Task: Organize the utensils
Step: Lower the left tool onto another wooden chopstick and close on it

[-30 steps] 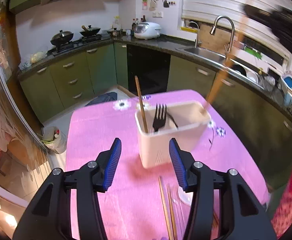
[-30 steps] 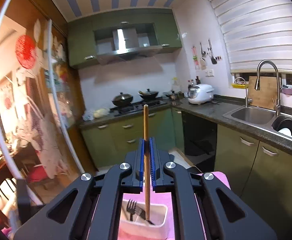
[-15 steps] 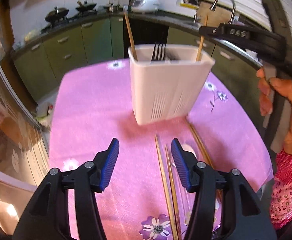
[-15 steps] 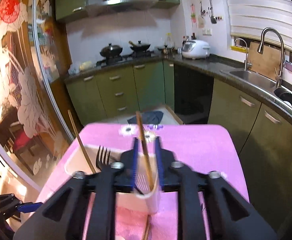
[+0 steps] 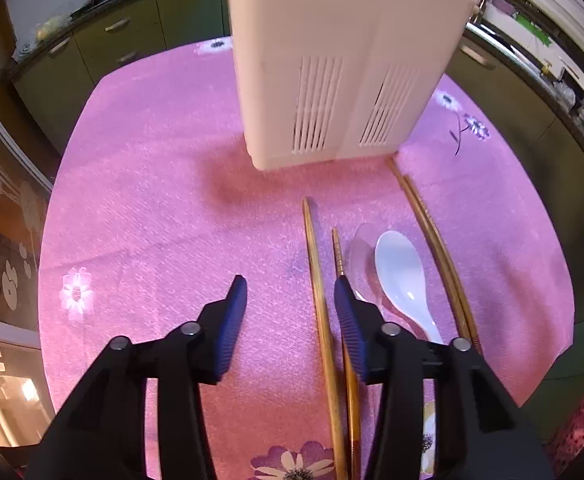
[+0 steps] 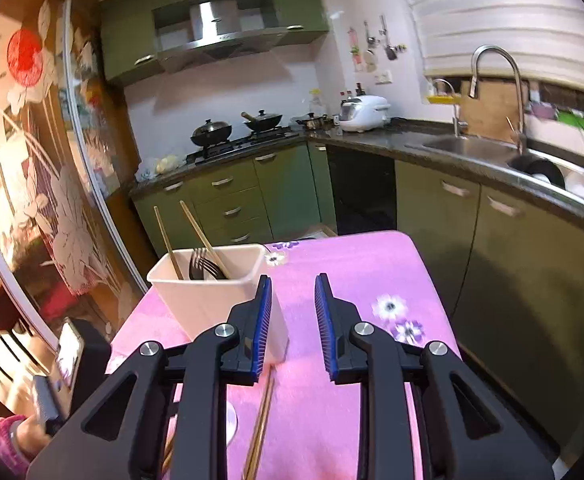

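A white slotted utensil holder (image 5: 343, 60) stands on the pink flowered tablecloth (image 5: 152, 200). In the right wrist view the holder (image 6: 208, 292) has a dark fork (image 6: 202, 264) and two wooden chopsticks (image 6: 200, 236) in it. In front of it lie loose chopsticks (image 5: 319, 300), a second pair (image 5: 435, 240), a white spoon (image 5: 401, 276) and a clear spoon (image 5: 361, 256). My left gripper (image 5: 290, 292) is open and low over the cloth, with one chopstick between its fingers. My right gripper (image 6: 292, 308) is open and empty, to the right of the holder.
Green kitchen cabinets and a dark counter (image 6: 371, 132) run behind the table, with a stove and pans (image 6: 236, 128), a rice cooker (image 6: 365, 112) and a sink with a tap (image 6: 491, 92). The table's right edge (image 6: 431, 280) is close to the cabinets.
My right gripper has let go of the chopstick into the holder, opened and drawn back to the right. My left gripper has come down and forward over the loose chopsticks.
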